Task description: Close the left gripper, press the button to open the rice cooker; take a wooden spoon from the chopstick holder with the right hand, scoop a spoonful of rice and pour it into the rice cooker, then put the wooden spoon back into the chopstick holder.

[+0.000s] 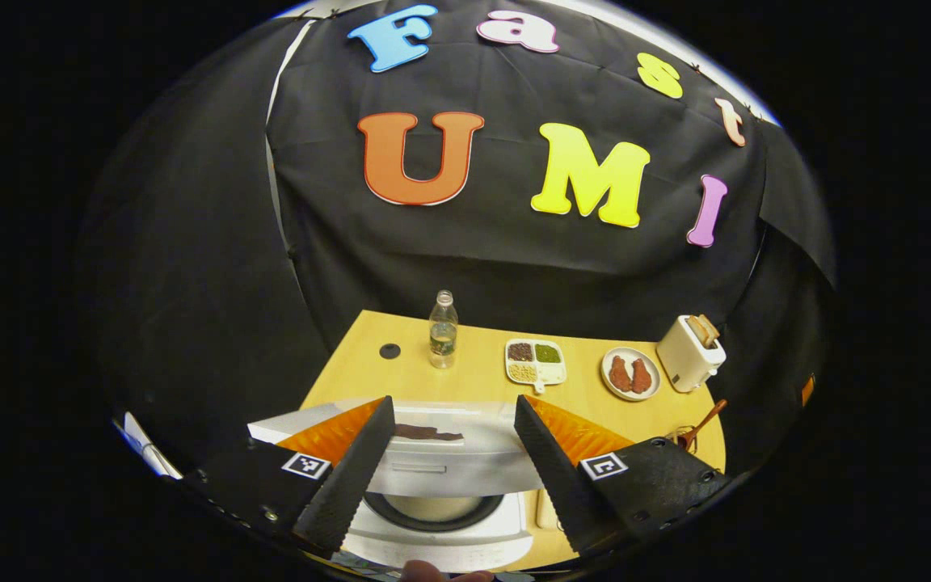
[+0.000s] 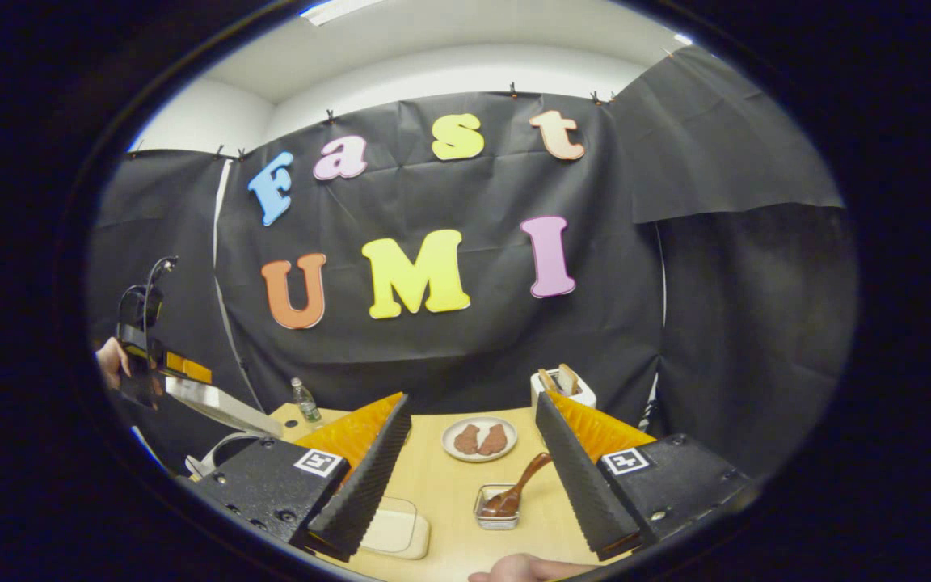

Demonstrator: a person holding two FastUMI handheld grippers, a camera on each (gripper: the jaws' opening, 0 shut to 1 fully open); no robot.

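1. Now we see the rice cooker (image 1: pixel 441 493) with its lid up, under our left gripper (image 1: pixel 449 461), whose fingers are spread apart.
2. Our right gripper (image 2: pixel 473 477) is wide open too.
3. Straight ahead, the wooden spoon (image 2: pixel 518 487) leans in the chopstick holder (image 2: pixel 496 509) on the yellow table (image 2: pixel 441 485).

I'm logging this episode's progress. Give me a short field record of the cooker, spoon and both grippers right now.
rice cooker: white, lid raised, inner pot visible below
wooden spoon: standing tilted in the chopstick holder, not yet taken
left gripper: fingers apart, above the open cooker, holding nothing
right gripper: fingers apart, empty, the holder ahead between its fingers
table: also holds a water bottle, a divided tray of grains, a plate of meat and a toaster
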